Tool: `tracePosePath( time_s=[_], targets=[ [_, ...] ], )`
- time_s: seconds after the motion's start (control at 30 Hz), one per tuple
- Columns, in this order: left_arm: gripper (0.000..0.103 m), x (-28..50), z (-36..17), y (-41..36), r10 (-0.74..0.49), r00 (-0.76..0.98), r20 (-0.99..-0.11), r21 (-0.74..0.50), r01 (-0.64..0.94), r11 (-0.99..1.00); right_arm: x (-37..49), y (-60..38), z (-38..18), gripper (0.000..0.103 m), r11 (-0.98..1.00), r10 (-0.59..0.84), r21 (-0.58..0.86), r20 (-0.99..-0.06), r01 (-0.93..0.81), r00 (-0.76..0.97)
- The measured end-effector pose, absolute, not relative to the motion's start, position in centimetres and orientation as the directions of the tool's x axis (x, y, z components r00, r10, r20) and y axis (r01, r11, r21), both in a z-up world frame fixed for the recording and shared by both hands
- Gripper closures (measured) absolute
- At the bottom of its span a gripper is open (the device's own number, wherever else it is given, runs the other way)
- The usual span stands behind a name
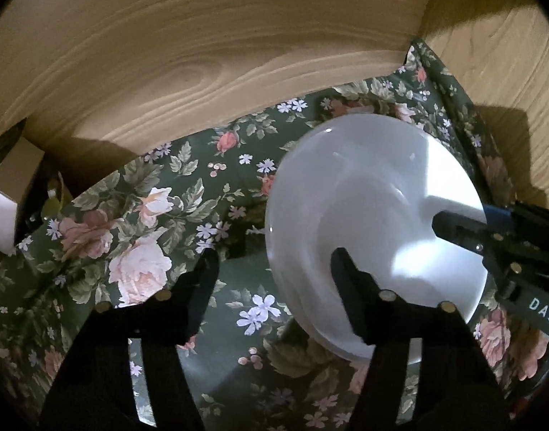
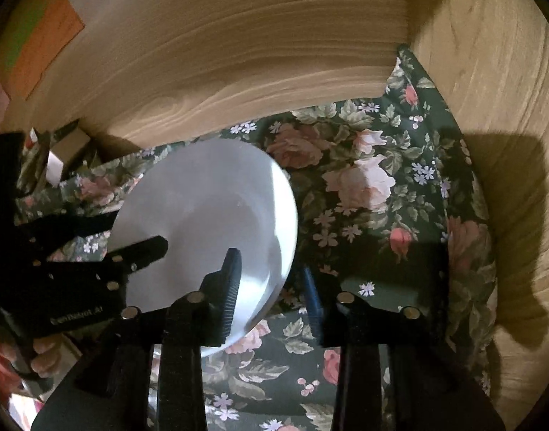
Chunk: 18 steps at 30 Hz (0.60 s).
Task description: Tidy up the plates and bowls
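**Clerk:** Item one, the task's piece?

**Checker:** One white bowl point(image 1: 364, 186), upright, mouth up, empty. It sits on a dark green cloth point(image 1: 148, 215) printed with pink roses and small pale flowers. It is near the corner where two wood-grain panels point(image 1: 202, 54) meet.

**Clerk:** Item two, left gripper point(image 1: 272, 262)?

**Checker:** Black, two fingers, pointing steeply down. It straddles the bowl's rim on its own side. One finger is inside the bowl and the other is outside, over the cloth. The jaws are spread, with clear space between each finger and the rim, so nothing is pinched.

**Clerk:** Item three, right gripper point(image 2: 270, 273)?

**Checker:** Black, with a ribbed pad on the inner finger and a blue pad on the outer one. It straddles the rim on the opposite side of the bowl. The ribbed finger is over the inside and the blue one just outside the wall. The jaws are set narrow around the rim. I cannot tell whether the pads actually press on it.

**Clerk:** Do the two grippers touch?

**Checker:** No. They are apart, facing each other across the bowl.

**Clerk:** Sundries?

**Checker:** A person's hand point(image 2: 41, 355) shows at the lower left of the right wrist view, under the left gripper's body. An orange sheet point(image 2: 48, 43) is stuck flat on the rear panel at upper left, with a green edge beside it. A small pale box point(image 1: 15, 165) stands at the cloth's far left edge, too dim to identify. The grippers cast hard shadows on the side panel.
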<state>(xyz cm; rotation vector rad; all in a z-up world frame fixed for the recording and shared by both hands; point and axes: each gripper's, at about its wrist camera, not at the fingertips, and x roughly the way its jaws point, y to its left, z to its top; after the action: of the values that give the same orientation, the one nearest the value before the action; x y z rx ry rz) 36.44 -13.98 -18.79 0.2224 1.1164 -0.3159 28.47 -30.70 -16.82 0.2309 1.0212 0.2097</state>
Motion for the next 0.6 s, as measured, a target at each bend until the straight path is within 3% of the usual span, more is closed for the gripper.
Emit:
tracePosePath(
  time_s=[0.07, 0.23, 0.33, 0.6],
  targets=[
    [0.054, 36.7, -19.2, -14.2, -0.147, 0.374, -0.916, 0.0, 0.366, 0.931, 28.3, -31.1, -16.7, 0.072, 0.958, 0.271, 0.278, -0.815, -0.066, 0.512],
    [0.069, 37.0, -19.4, -14.2, -0.177, 0.355, -0.918, -0.031, 0.379, 0.925, 28.2, -30.5, -17.0, 0.073, 0.958, 0.275, 0.278, -0.81, -0.074, 0.519],
    [0.082, 36.7, -19.3, -14.4, -0.193, 0.356, -0.914, -0.039, 0.397, 0.917, 28.5, -29.7, -17.1, 0.079, 0.959, 0.271, 0.273, -0.807, -0.074, 0.526],
    [0.083, 36.5, -19.0, -14.6, -0.181, 0.365, -0.913, -0.029, 0.385, 0.922, 28.3, -29.2, -16.7, 0.081, 0.962, 0.26, 0.263, -0.802, -0.073, 0.538]
  ],
)
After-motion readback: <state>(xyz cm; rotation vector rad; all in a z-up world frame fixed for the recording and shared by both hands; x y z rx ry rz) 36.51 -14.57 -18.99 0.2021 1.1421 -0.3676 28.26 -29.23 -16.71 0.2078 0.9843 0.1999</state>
